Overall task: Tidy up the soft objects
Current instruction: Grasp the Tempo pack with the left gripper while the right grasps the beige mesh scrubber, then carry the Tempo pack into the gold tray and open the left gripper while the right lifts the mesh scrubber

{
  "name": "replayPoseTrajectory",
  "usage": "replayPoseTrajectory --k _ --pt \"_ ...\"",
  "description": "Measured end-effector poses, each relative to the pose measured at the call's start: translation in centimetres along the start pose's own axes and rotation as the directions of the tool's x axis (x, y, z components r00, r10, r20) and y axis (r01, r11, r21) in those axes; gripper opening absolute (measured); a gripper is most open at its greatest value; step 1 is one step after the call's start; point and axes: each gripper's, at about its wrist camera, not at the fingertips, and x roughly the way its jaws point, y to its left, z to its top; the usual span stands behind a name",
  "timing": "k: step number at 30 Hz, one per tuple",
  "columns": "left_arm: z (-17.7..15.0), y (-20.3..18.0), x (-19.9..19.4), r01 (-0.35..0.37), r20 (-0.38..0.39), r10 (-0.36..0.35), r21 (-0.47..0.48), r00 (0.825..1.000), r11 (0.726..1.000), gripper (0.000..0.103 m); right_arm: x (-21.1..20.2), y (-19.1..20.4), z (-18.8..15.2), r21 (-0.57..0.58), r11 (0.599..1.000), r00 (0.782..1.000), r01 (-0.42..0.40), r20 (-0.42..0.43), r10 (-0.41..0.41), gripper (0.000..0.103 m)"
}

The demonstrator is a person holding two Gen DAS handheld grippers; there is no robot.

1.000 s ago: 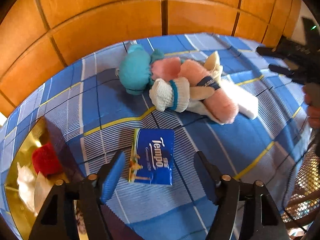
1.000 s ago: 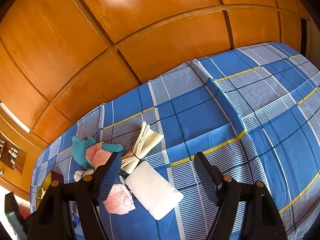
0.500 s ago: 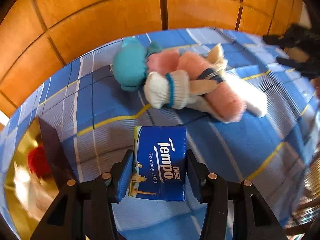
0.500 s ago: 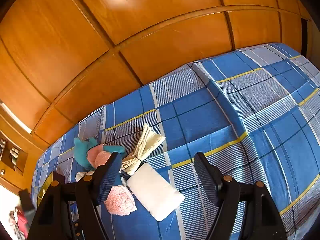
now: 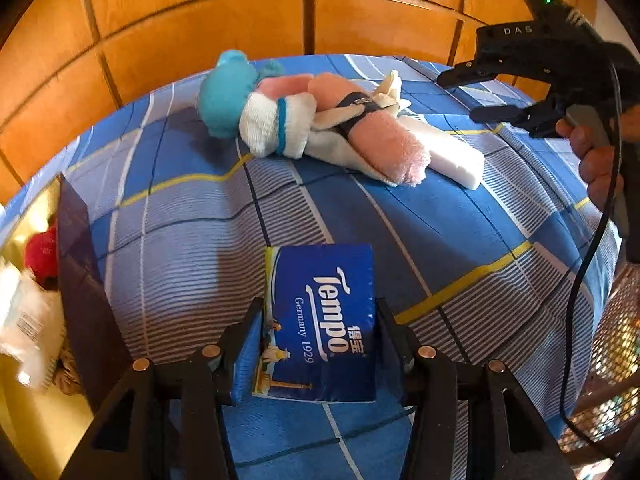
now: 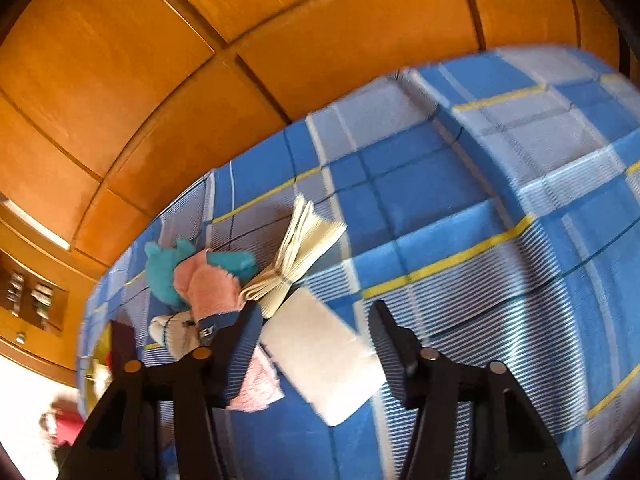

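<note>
Now left tongs (image 5: 318,344) grip tissue pack (image 5: 320,320).

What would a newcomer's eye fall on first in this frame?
The blue Tempo tissue pack, clamped in the left gripper low in its view. Behind it on the checked bedspread lies a pile of soft things. The right gripper is closing, nothing gripped.

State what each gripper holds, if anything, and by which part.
The left gripper grips the blue tissue pack by its two long sides. The right gripper holds nothing; its jaws are closing around the white pad.
</note>
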Motion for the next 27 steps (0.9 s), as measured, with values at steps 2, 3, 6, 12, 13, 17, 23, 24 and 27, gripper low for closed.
replayPoseTrajectory --k 2,3,6,12,13,17,23,24,27 --pt "0.0 0.2 0.0 0.010 0.001 -0.010 -0.017 1.000 1.000 0.052 0.6 -0.1 0.1 0.026 1.000 1.000 -0.014 -0.022 0.015 0.055" --pt "-0.1 0.3 0.0 0.011 0.002 -0.011 -0.020 1.000 1.000 0.052 1.0 0.0 0.3 0.028 0.999 0.999 -0.015 -0.033 0.016 0.055" --pt "0.0 0.2 0.0 0.012 0.006 -0.011 -0.024 1.000 1.000 0.052 2.1 0.4 1.1 0.042 0.999 0.999 -0.011 -0.038 0.012 0.055" --pt "-0.3 0.7 0.0 0.030 0.001 -0.030 -0.048 1.000 0.998 0.052 6.2 1.1 3.1 0.116 0.993 0.995 -0.010 -0.094 0.021 0.055" --pt "-0.4 0.9 0.0 0.036 0.000 -0.036 -0.057 0.999 0.998 0.052 6.8 1.2 3.2 0.123 0.992 0.995 -0.007 -0.103 0.019 0.055" --pt "-0.4 1.0 0.1 0.043 0.000 -0.043 -0.067 0.999 0.997 0.052 8.8 1.8 3.4 0.131 0.991 0.993 0.012 -0.120 0.003 0.031" --pt "-0.5 0.9 0.0 0.042 0.005 -0.042 -0.065 0.999 0.997 0.052 6.9 2.8 3.9 0.062 0.998 0.999 -0.005 -0.048 0.008 0.018" --pt "-0.5 0.9 0.0 0.040 0.006 -0.039 -0.062 0.999 0.997 0.052 5.8 3.2 3.9 0.032 0.999 0.999 -0.012 -0.030 0.013 0.018" --pt "-0.5 0.9 -0.2 0.037 0.005 -0.036 -0.061 0.999 0.997 0.052 3.3 4.3 3.5 -0.058 0.997 0.999 -0.052 -0.016 0.051 0.018"
